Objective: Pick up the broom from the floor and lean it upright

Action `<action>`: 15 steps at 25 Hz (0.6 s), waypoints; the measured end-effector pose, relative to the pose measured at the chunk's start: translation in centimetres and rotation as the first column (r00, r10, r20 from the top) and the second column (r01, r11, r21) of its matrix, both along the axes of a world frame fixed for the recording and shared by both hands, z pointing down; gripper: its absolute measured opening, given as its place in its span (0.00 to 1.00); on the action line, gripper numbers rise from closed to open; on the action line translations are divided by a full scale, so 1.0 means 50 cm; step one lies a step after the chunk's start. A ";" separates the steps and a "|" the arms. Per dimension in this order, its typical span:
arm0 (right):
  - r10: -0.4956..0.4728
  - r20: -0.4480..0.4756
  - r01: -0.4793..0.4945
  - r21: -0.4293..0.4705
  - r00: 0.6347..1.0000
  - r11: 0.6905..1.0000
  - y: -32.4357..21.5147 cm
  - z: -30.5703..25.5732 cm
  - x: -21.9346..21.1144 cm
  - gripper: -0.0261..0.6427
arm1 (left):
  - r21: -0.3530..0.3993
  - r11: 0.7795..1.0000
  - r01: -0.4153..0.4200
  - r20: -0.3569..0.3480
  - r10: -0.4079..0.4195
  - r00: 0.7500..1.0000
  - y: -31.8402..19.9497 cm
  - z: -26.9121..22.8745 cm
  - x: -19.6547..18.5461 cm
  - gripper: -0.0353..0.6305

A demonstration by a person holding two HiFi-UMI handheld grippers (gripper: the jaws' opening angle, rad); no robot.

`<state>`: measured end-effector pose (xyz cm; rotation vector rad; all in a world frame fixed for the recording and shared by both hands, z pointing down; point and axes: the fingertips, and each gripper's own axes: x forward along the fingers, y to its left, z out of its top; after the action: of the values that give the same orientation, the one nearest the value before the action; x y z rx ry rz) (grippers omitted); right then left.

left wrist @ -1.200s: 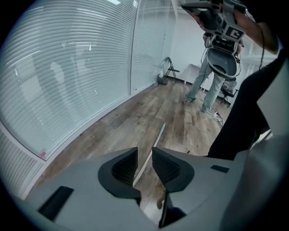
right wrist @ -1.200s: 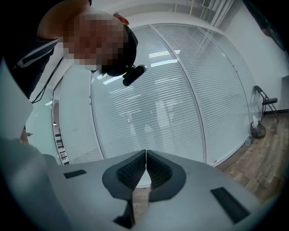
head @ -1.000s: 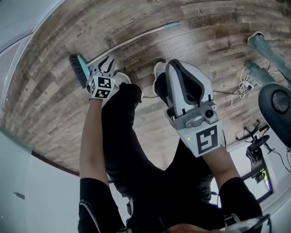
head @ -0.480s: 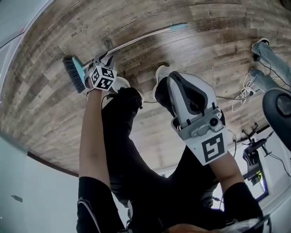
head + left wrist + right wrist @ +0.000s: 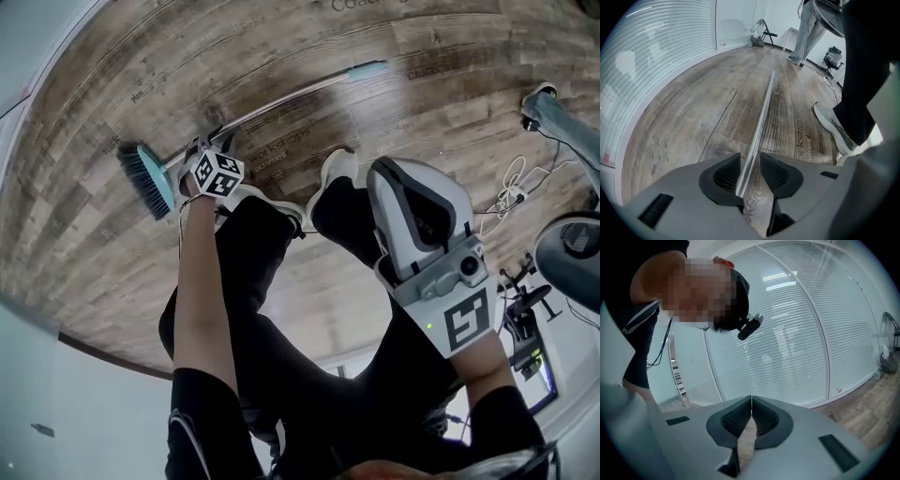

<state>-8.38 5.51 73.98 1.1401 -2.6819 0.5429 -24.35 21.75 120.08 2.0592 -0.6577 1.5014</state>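
Left gripper point(image 5: 751, 172): your jaws were spread, just opened wider, and straddled the broom point(image 5: 761, 112) handle without clamping it. It lay flat on the floor point(image 5: 684, 126), its long axis running straight out from the jaws, with the brush head point(image 5: 148, 178) just behind them. Right gripper point(image 5: 751, 414): jaws were pressed together and empty, held well above, facing the blinds point(image 5: 801, 333). Wood-plank floor; your shoe point(image 5: 832, 126) was near the handle.

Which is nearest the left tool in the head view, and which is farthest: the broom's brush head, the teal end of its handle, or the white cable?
1. Brush head: just left of the left tool, whose jaws have just been opening, the pole between them.
2. Teal handle end: up the pole, upper right.
3. White cable: far right.
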 end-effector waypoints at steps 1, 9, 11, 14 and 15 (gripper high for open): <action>-0.003 0.010 0.003 -0.001 1.000 1.000 -0.007 0.002 -0.005 0.07 | -0.005 1.000 -0.007 0.009 0.007 1.000 0.000 0.012 -0.004 0.26; -0.056 0.013 0.055 0.017 0.998 0.998 -0.016 0.010 -0.039 0.07 | -0.084 0.995 -0.050 0.043 0.053 0.998 0.008 0.061 0.001 0.26; -0.048 0.005 0.048 0.017 0.999 0.999 -0.022 0.012 -0.033 0.07 | -0.093 0.992 -0.084 0.076 0.091 0.993 0.012 0.071 0.006 0.26; -0.033 0.009 0.033 0.004 0.999 0.999 -0.027 0.015 -0.027 0.07 | -0.069 0.992 -0.106 0.099 0.113 0.989 0.014 0.074 -0.001 0.25; -0.033 0.019 0.034 -0.003 0.999 0.999 -0.026 0.012 -0.031 0.07 | -0.070 0.993 -0.094 0.096 0.101 0.990 0.015 0.073 -0.004 0.24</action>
<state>-9.92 4.23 74.61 1.0924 -2.7096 0.5552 -24.54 22.50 123.71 2.0034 -0.5444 1.6676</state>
